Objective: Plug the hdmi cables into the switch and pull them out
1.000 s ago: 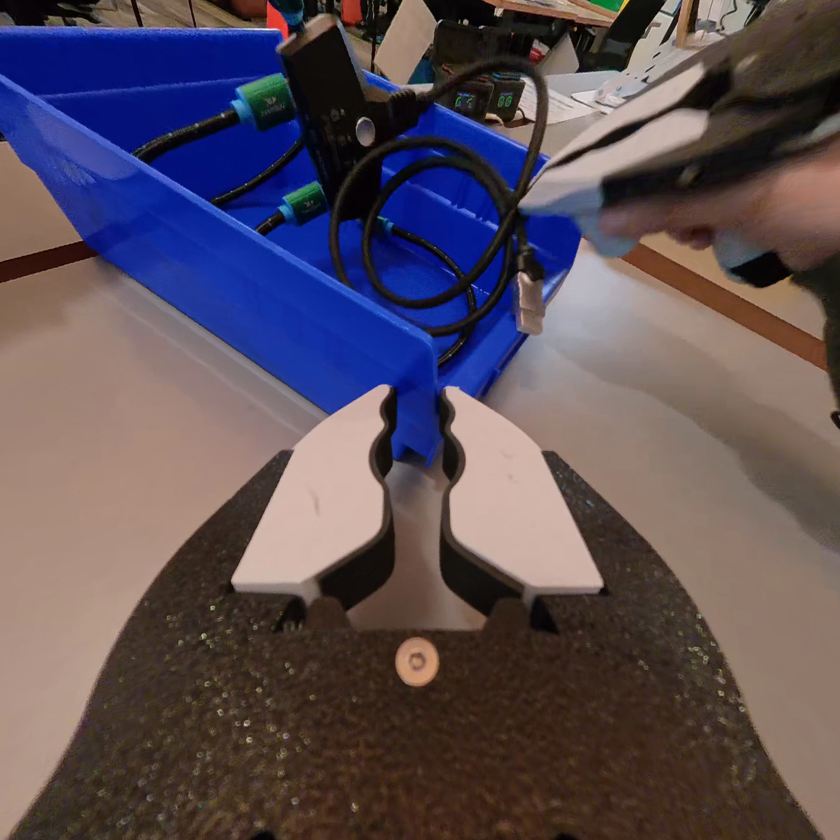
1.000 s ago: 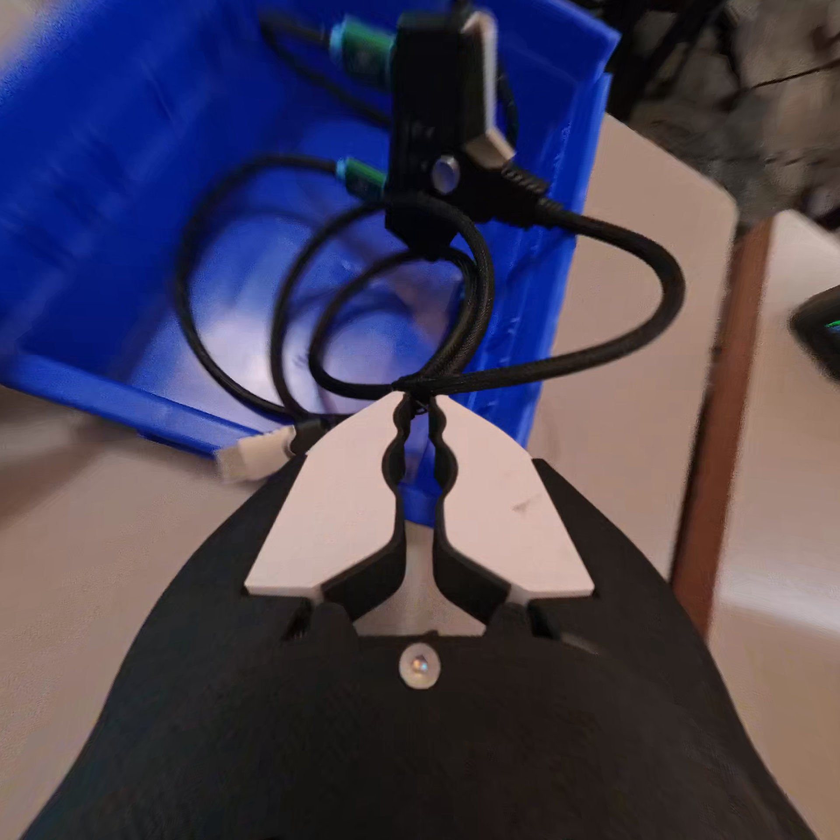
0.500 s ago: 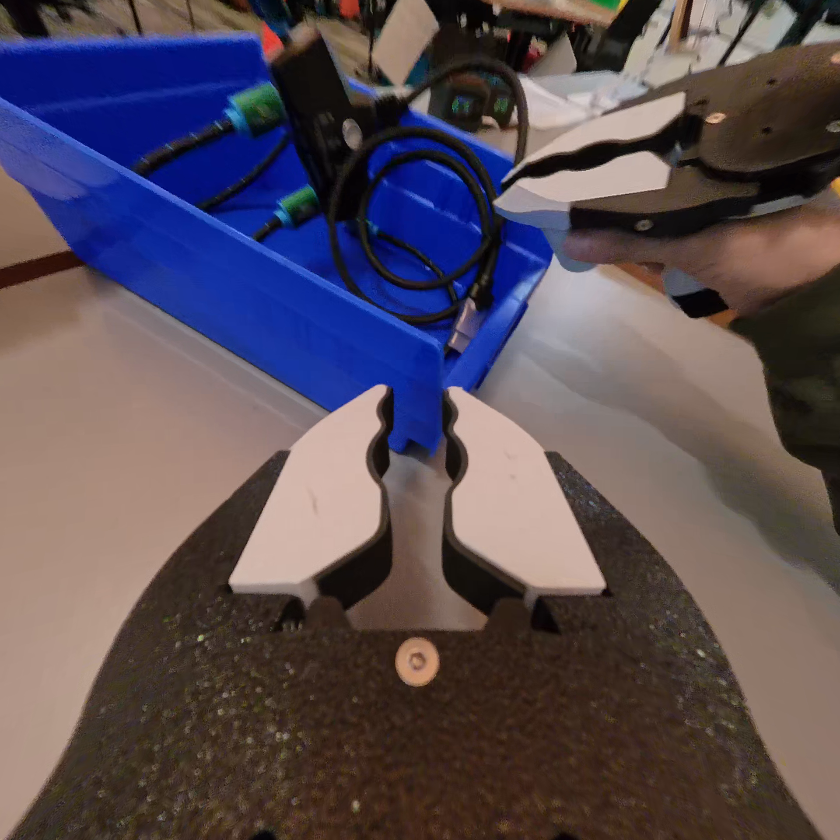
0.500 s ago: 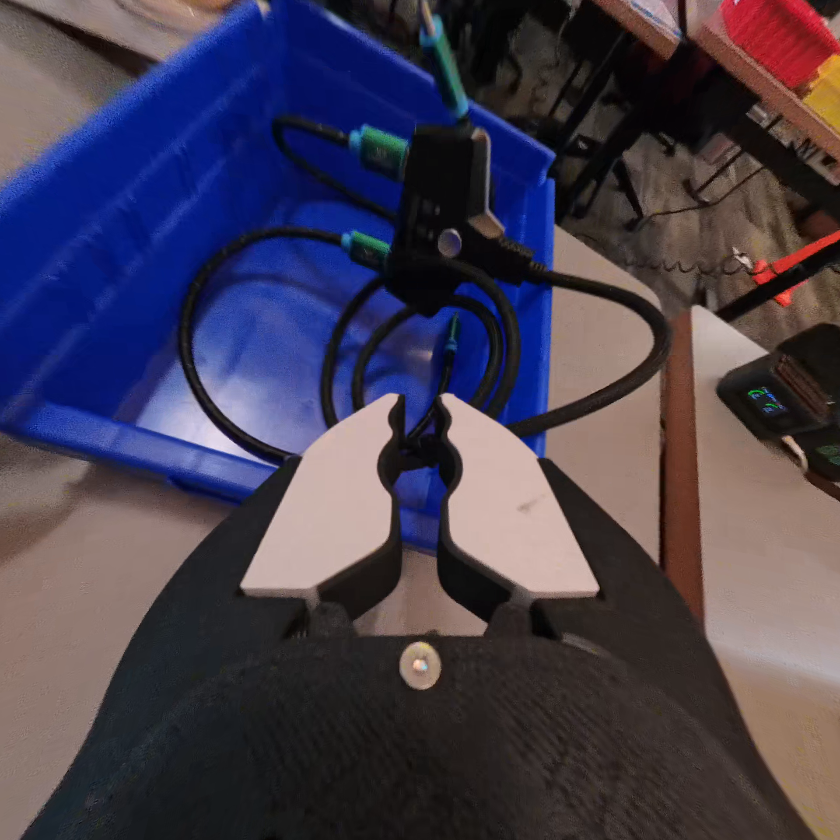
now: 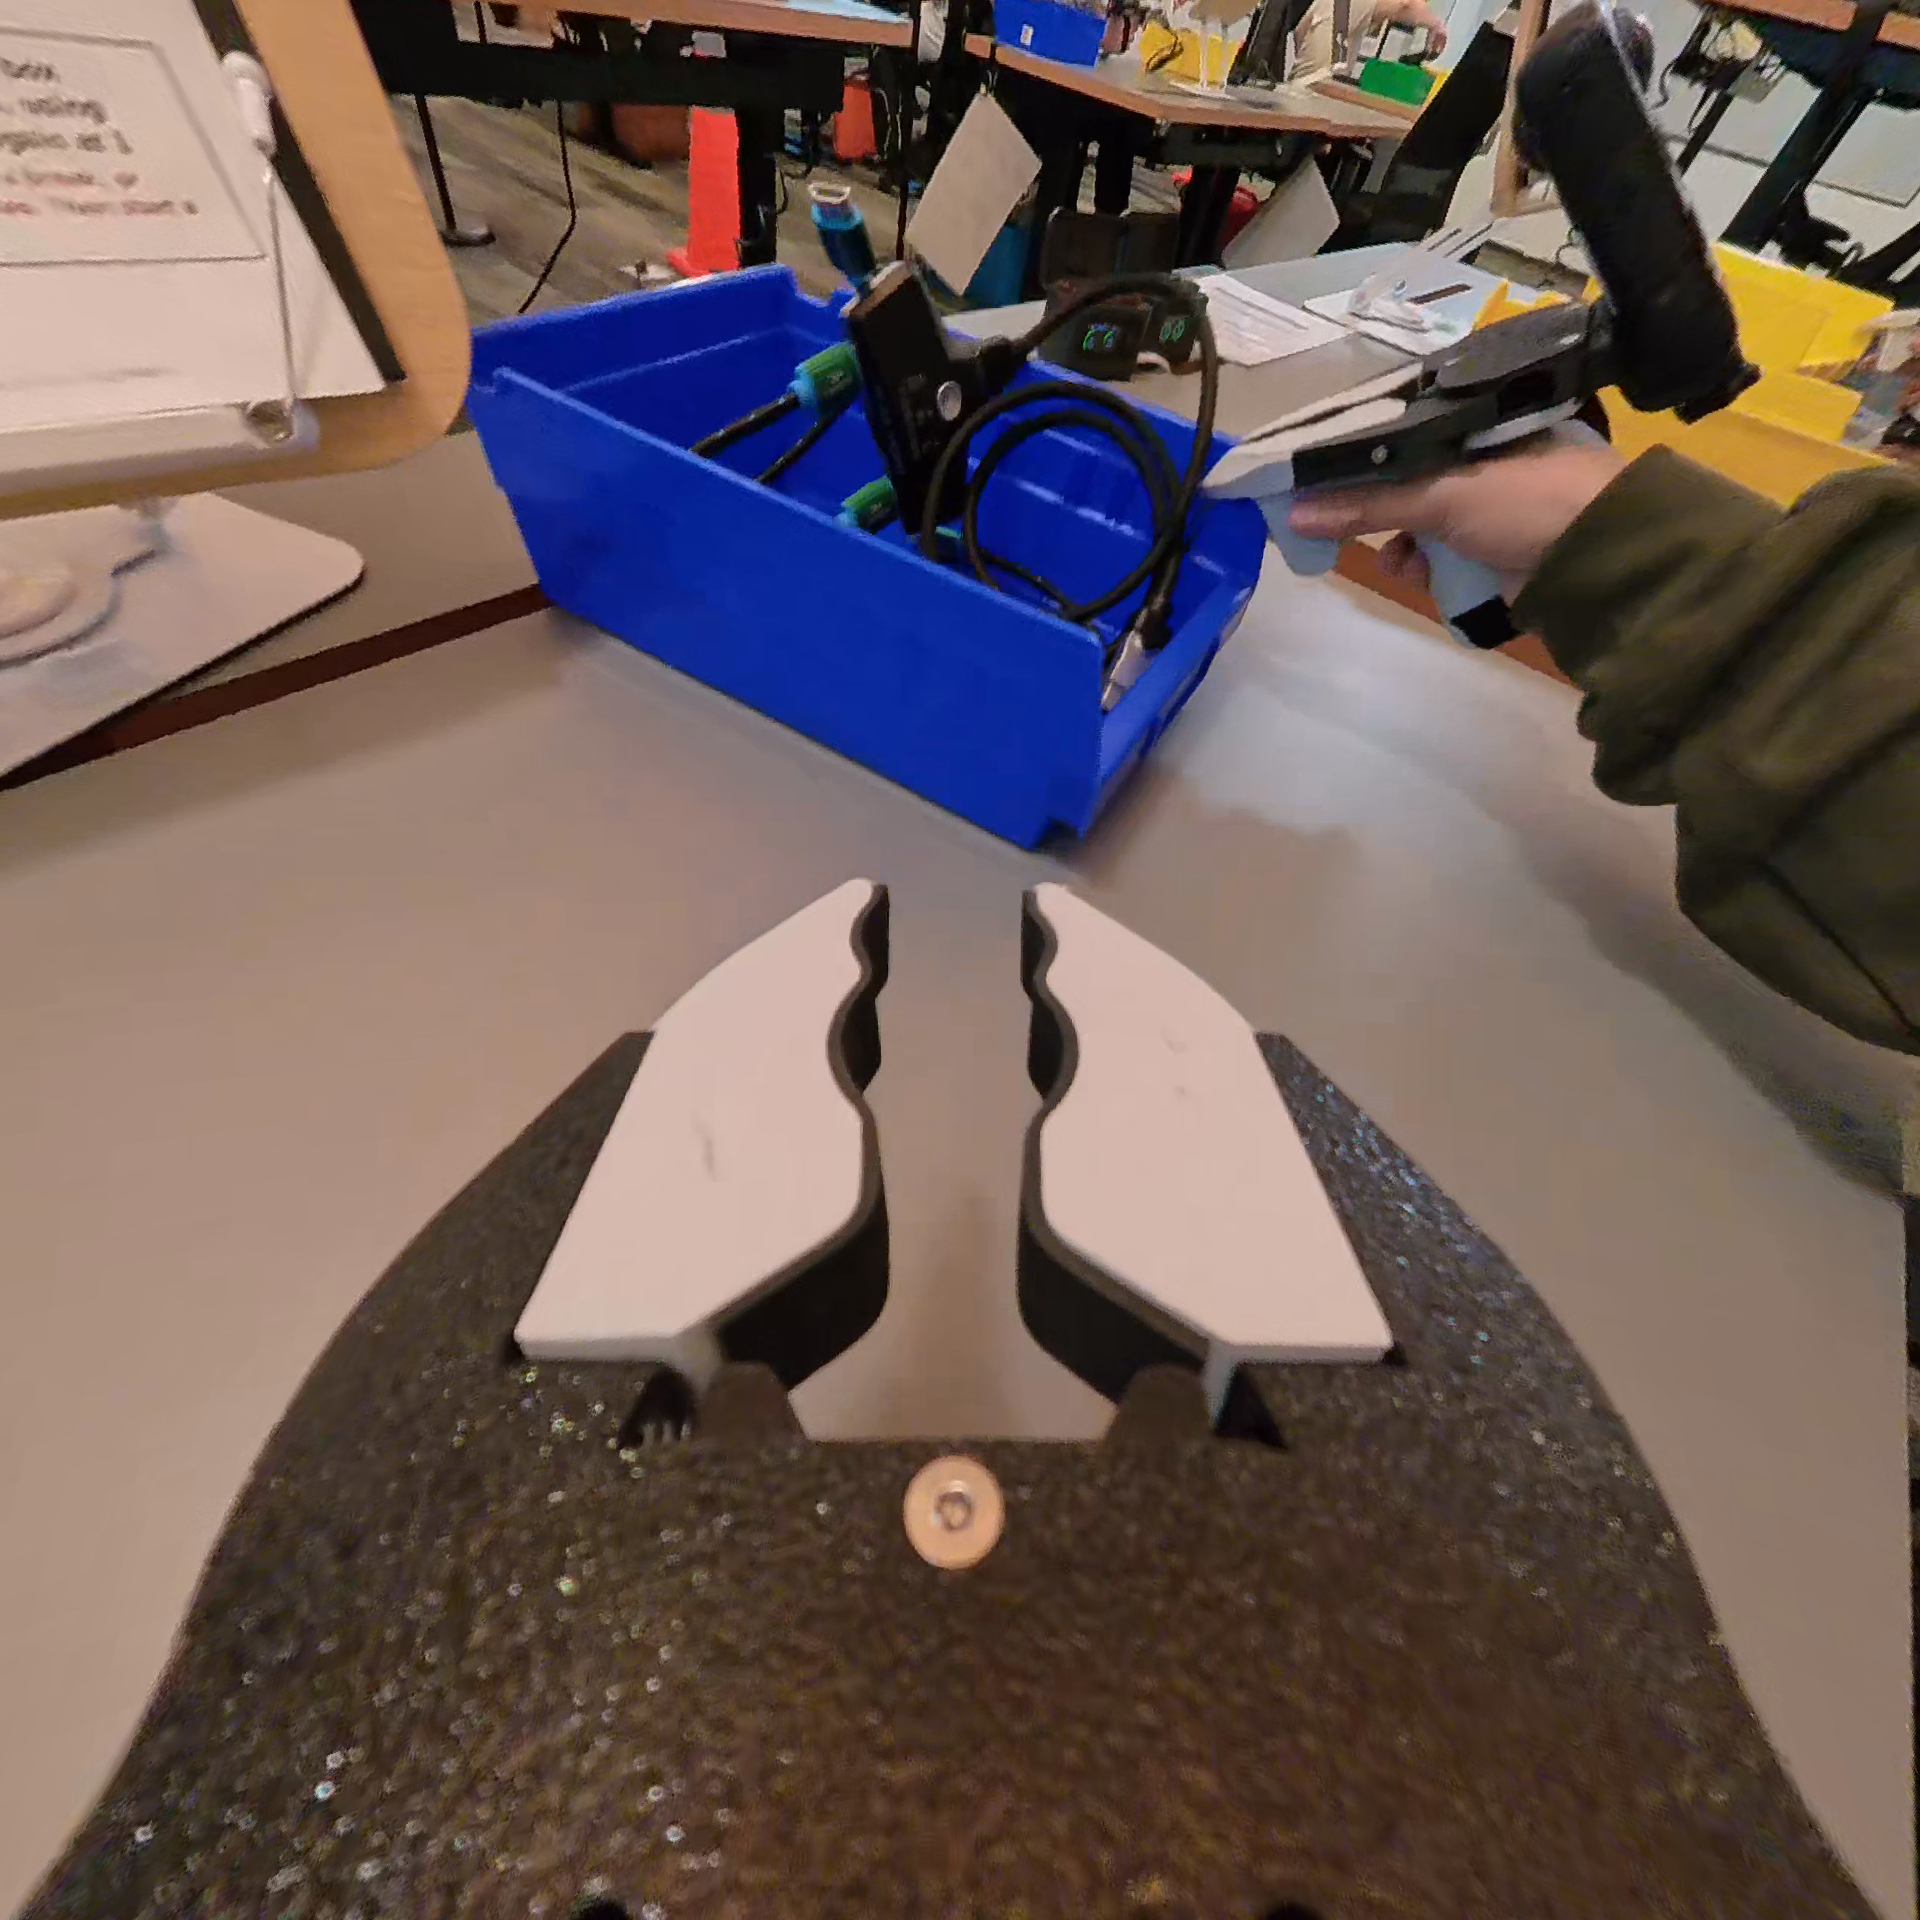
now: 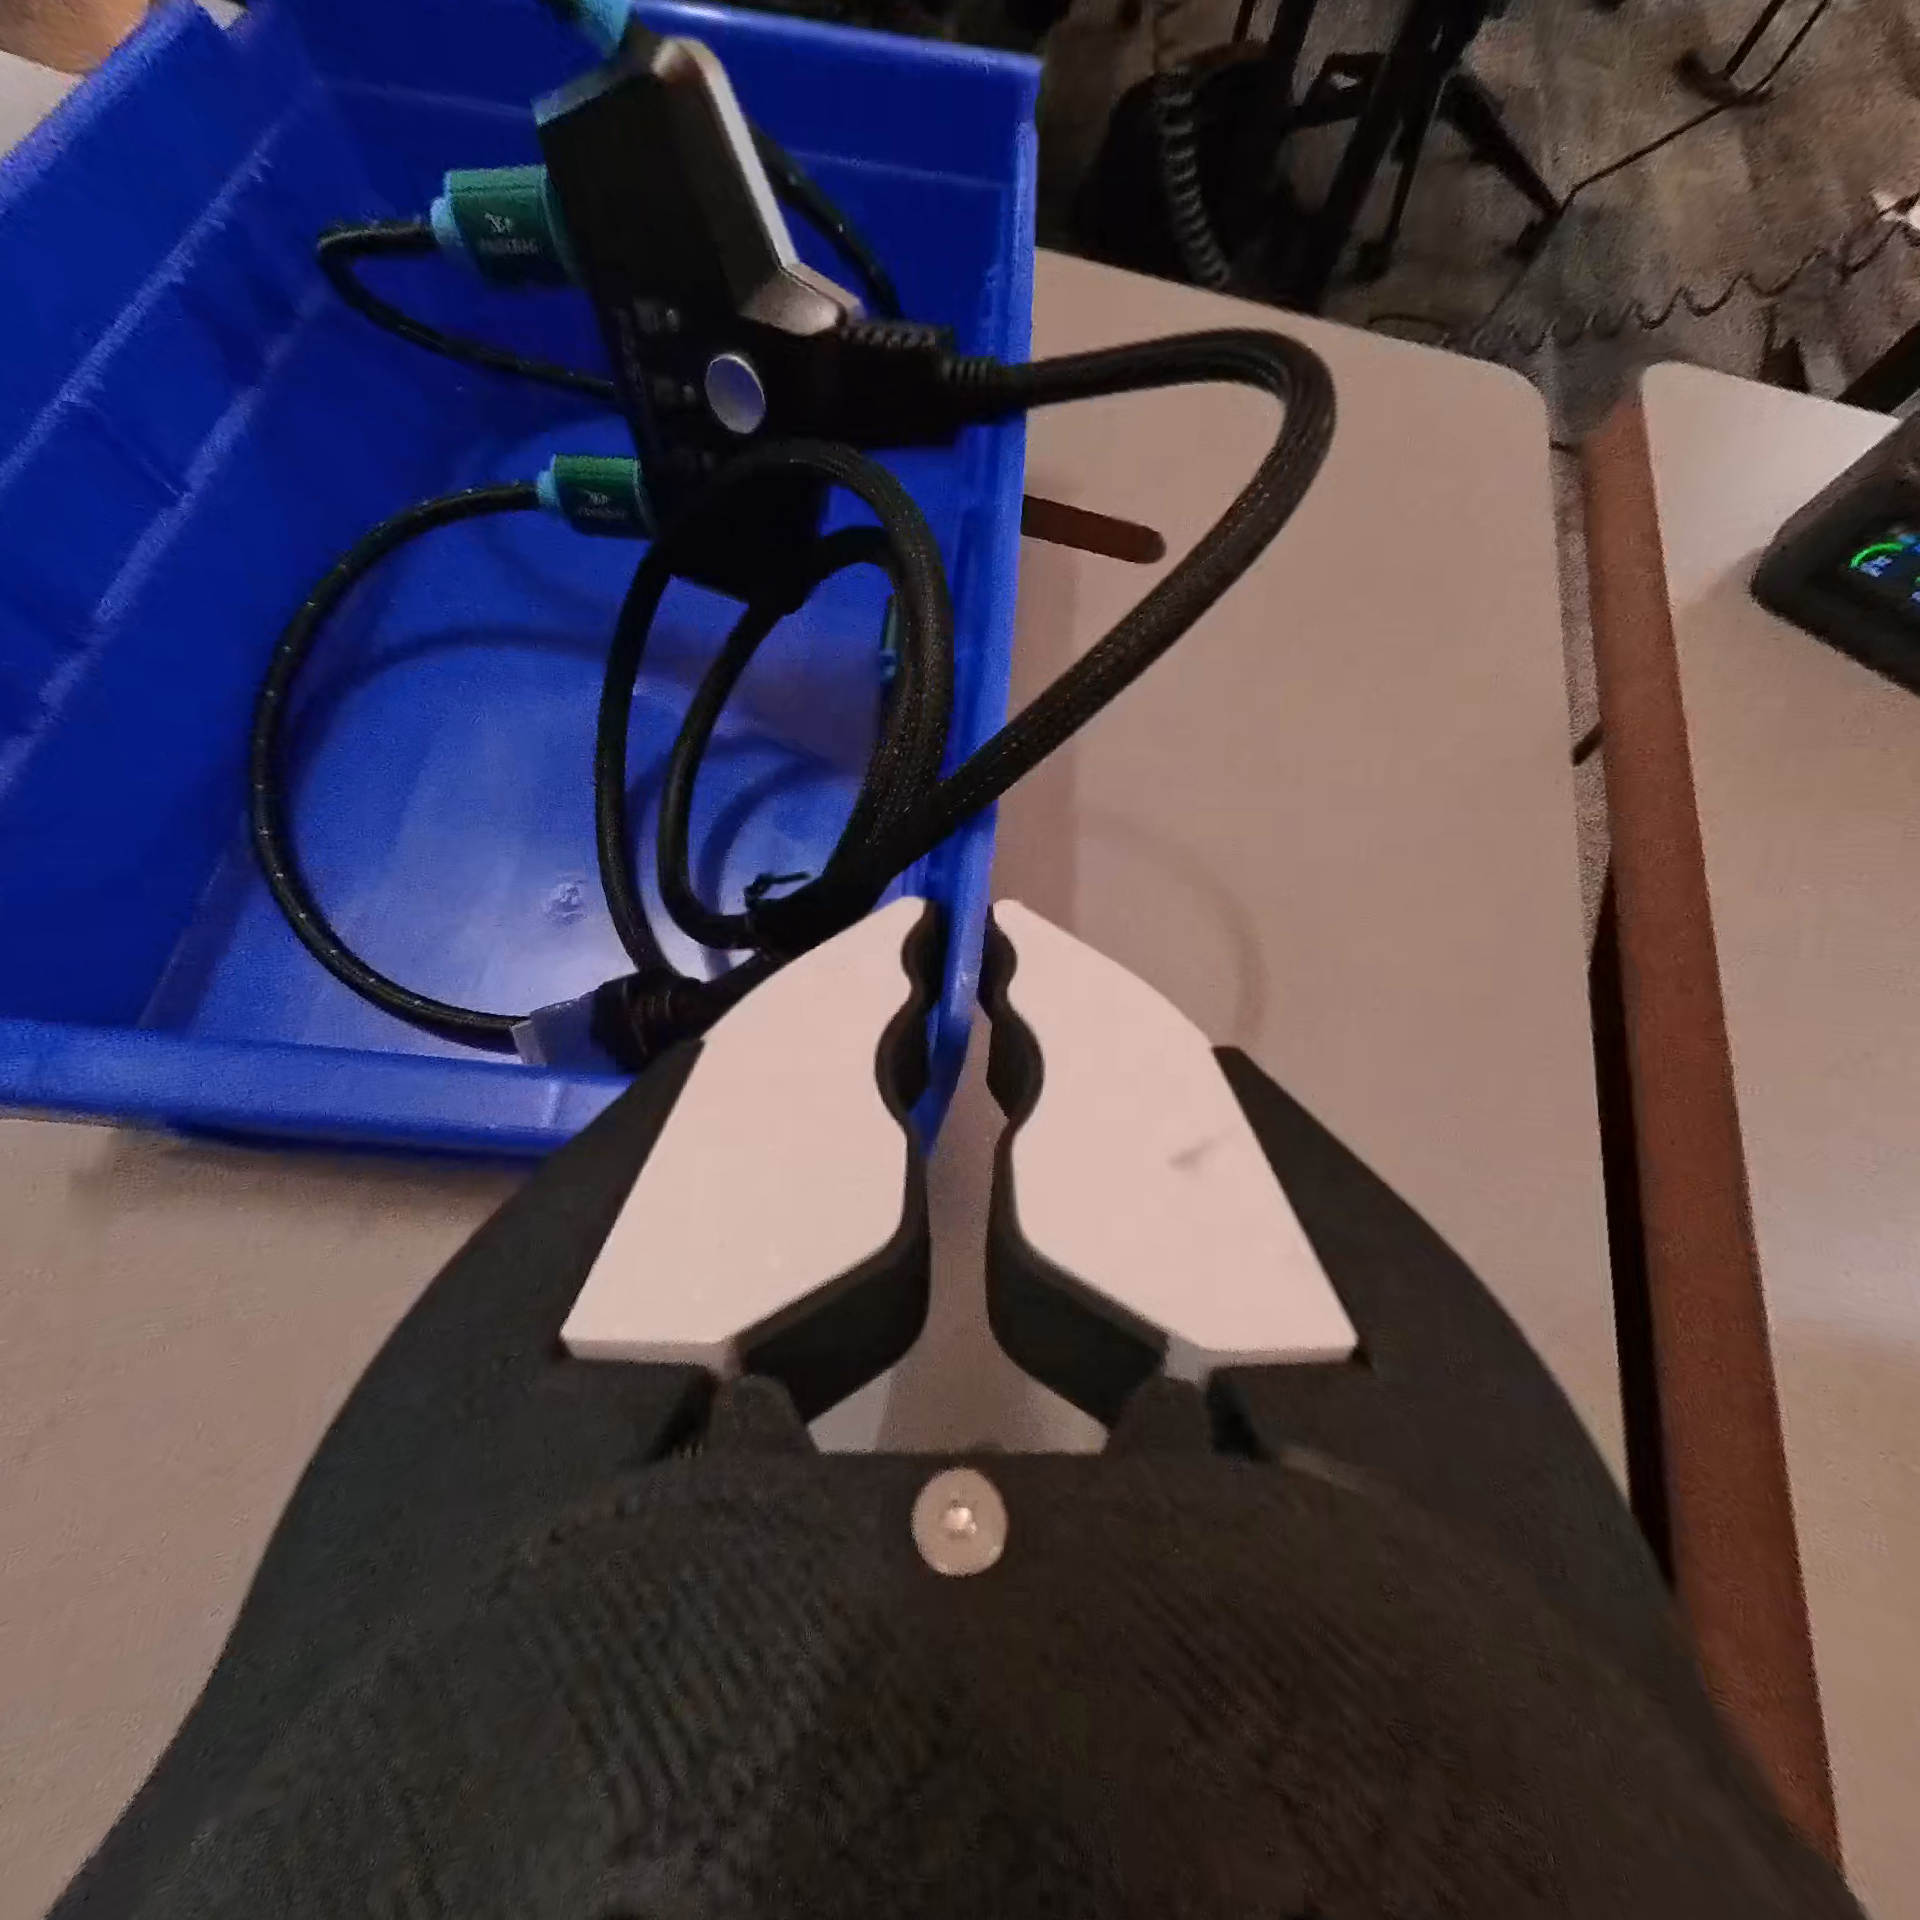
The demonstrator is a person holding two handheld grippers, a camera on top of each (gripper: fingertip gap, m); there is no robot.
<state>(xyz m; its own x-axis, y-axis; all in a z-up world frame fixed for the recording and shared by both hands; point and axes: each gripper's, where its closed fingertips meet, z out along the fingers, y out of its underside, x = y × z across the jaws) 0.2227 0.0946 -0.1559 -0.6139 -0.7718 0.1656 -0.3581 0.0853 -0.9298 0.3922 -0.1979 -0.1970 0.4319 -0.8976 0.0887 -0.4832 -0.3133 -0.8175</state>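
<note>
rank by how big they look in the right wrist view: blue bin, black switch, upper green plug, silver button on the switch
1. blue bin
2. black switch
3. upper green plug
4. silver button

The differences are large enough that nearness to the camera does not blur the order.

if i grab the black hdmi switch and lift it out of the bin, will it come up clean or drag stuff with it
Likely drags: two green-ended cables look plugged into the switch, and its own braided lead loops over the blue bin wall. The switch looks small and probably light. The coiled cables look springy, so they may snag.
</note>
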